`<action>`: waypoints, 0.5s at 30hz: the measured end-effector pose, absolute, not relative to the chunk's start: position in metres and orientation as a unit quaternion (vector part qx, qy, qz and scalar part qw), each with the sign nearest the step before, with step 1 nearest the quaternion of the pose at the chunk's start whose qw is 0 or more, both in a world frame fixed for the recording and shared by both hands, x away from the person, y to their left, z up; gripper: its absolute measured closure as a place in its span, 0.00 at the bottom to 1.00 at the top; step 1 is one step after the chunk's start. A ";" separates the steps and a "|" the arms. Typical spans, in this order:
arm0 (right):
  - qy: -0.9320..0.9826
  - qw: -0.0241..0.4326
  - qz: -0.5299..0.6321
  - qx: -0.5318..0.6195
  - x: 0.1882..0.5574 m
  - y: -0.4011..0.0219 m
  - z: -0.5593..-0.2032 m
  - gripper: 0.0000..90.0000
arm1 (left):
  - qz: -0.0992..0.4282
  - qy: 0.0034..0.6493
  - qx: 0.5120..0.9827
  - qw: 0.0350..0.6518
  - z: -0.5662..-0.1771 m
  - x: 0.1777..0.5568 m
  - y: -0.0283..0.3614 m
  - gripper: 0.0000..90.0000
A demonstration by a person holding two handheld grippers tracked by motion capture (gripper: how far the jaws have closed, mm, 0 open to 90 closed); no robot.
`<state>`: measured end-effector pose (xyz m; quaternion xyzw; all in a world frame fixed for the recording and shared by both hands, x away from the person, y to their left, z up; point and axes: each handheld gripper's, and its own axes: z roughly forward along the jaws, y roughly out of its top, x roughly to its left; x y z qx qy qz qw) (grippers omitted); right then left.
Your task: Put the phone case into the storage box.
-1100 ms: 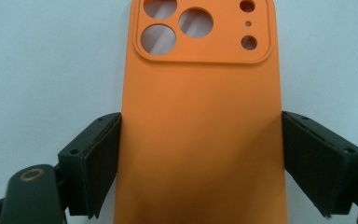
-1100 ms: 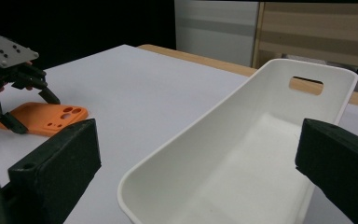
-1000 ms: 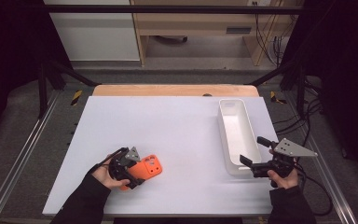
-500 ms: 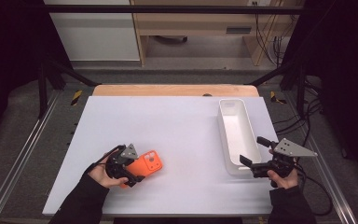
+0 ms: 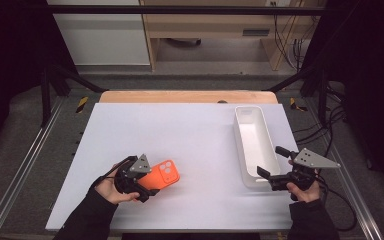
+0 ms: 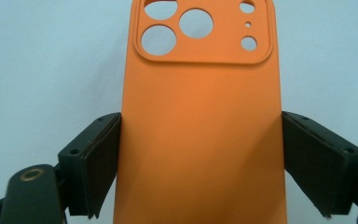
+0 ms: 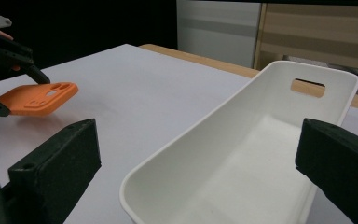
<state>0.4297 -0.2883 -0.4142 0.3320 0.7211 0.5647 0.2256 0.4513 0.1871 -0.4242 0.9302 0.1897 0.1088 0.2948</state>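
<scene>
Here the left tool [image 6: 200, 154] pinches the orange case [image 6: 200, 130] by its edges — it could slip; right tool [image 7: 200, 172] open beside the tray [image 7: 261, 154].

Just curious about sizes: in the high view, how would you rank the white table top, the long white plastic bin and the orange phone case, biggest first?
1. White table top, by far the largest.
2. Long white plastic bin.
3. Orange phone case, smallest, though lifted slightly toward the camera by the left hand-held gripper.
</scene>
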 end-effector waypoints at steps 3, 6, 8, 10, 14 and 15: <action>0.722 0.226 0.565 0.329 0.430 -0.288 -0.414 0.00 | 0.113 0.183 0.930 0.299 -0.422 0.449 0.184 0.17; 0.724 0.226 0.563 0.328 0.430 -0.287 -0.414 0.00 | 0.115 0.175 0.931 0.299 -0.420 0.446 0.182 0.17; 0.725 0.226 0.563 0.327 0.429 -0.286 -0.413 0.00 | 0.117 0.172 0.930 0.302 -0.419 0.445 0.180 0.17; 0.726 0.226 0.563 0.324 0.429 -0.285 -0.413 0.00 | 0.120 0.168 0.930 0.304 -0.418 0.444 0.179 0.17; 0.729 0.226 0.561 0.320 0.429 -0.282 -0.412 0.00 | 0.126 0.158 0.930 0.307 -0.415 0.440 0.176 0.17; 0.730 0.227 0.560 0.318 0.429 -0.281 -0.412 0.00 | 0.127 0.156 0.930 0.308 -0.414 0.439 0.174 0.17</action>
